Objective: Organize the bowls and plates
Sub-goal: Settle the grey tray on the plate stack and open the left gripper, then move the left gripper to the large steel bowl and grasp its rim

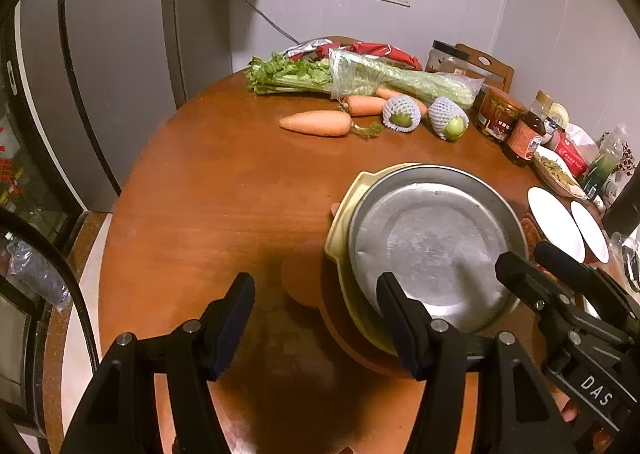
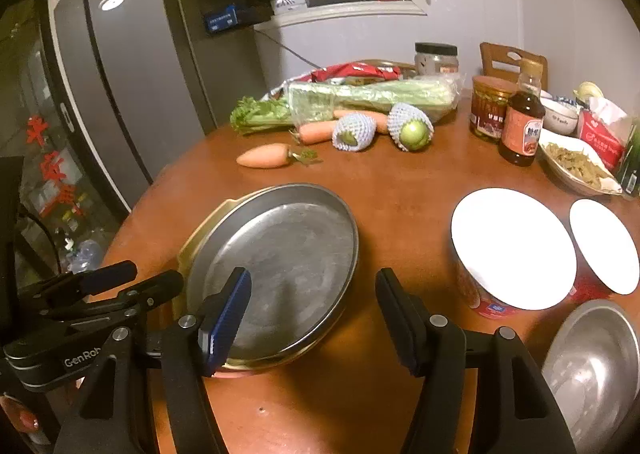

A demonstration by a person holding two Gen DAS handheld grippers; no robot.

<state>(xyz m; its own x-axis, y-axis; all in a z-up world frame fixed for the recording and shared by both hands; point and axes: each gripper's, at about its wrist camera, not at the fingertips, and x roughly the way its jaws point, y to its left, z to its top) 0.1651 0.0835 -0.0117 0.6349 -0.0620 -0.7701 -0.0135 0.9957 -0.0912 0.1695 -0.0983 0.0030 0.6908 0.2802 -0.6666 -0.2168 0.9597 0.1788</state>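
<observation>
A steel plate [image 1: 436, 246] lies on a yellow dish [image 1: 340, 230], which rests on an orange plate [image 1: 316, 294] on the round wooden table [image 1: 224, 190]. The stack also shows in the right wrist view [image 2: 288, 258]. My left gripper [image 1: 316, 322] is open and empty, just in front of the stack's left edge. My right gripper [image 2: 312, 314] is open and empty, over the stack's near right edge. Two red bowls with white insides [image 2: 512, 250] [image 2: 604, 246] stand to the right. A steel bowl [image 2: 596, 370] sits at the near right.
Carrots [image 1: 316, 123], celery [image 1: 360, 74], two netted green fruits [image 2: 412, 130], jars [image 2: 490, 110], a sauce bottle [image 2: 522, 122] and a dish of food [image 2: 576, 166] crowd the far and right side. A grey fridge [image 1: 112, 66] stands left. The table edge curves at left.
</observation>
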